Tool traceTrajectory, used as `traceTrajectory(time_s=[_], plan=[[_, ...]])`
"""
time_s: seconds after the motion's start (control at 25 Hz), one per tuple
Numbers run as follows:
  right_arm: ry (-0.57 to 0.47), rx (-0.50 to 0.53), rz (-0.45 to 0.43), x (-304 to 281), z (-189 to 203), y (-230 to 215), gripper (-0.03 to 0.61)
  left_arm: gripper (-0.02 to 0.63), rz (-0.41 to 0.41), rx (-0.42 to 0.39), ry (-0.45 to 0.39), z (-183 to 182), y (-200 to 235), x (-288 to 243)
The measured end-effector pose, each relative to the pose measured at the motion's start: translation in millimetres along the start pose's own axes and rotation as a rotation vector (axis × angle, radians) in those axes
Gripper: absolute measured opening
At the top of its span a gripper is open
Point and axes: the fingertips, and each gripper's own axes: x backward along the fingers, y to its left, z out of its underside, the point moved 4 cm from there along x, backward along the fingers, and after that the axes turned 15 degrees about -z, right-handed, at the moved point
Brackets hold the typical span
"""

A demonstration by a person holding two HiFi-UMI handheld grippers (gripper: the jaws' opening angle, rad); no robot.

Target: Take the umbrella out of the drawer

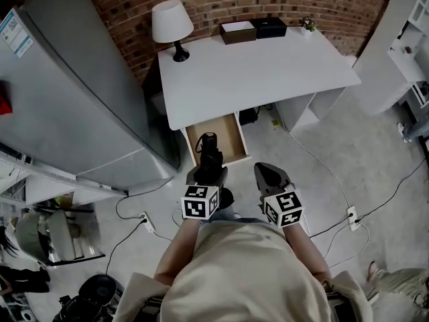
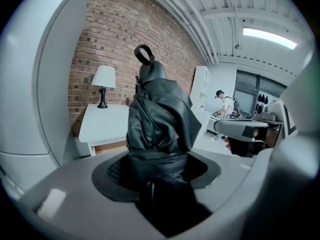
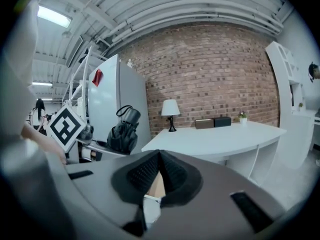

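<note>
The folded black umbrella (image 1: 208, 146) is clamped between the jaws of the left gripper (image 1: 208, 173) and is held upright in the air, over the front edge of the open drawer (image 1: 226, 138) and, as judged from the left gripper view, already clear of it. The jaws are closed around the bundled canopy near its fastening band, with the loop end (image 2: 144, 53) uppermost. The umbrella is expected to be light. Its fabric is judged soft and somewhat slippery over a stiff inner shaft, so hold is best taken around the banded middle, where the folds are tightest, rather than on the loose folds or the loop. The jaws of the right gripper (image 1: 266, 170) are pressed together with nothing between them. The drawer is left pulled out beneath the white desk (image 1: 268, 72), on which a lamp (image 1: 171, 24) and two boxes (image 1: 253, 29) are placed well away from the umbrella. A tall grey cabinet (image 1: 74, 99) stands close on the left, and cables (image 1: 322, 166) lie on the floor to the right. The projecting drawer front and the cabinet side are judged the nearest obstructions.
</note>
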Motion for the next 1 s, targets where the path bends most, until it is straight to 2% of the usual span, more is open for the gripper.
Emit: traceTrajectory(time_s=[0.32,0.52,0.76,1.0], plan=[[-0.043,0.010,-0.019,-0.4,-11.4,4.9,0.002,0.262,-0.016,0.018,-0.061,-9.1,6.8,31.2],[-0.042,0.025,-0.018,-1.1,-11.3,6.2,0.001,0.262,-0.017,0.024,-0.072,-10.6,7.5,33.7],[-0.028,0.034,0.023,-3.2,-10.7,4.2,0.000,0.262,-0.008,0.031,-0.066,-10.6,9.8,31.9],[-0.029,0.031,0.014,-7.1,-9.8,6.9,0.000,0.262,-0.012,0.047,-0.060,-9.3,16.6,30.3]])
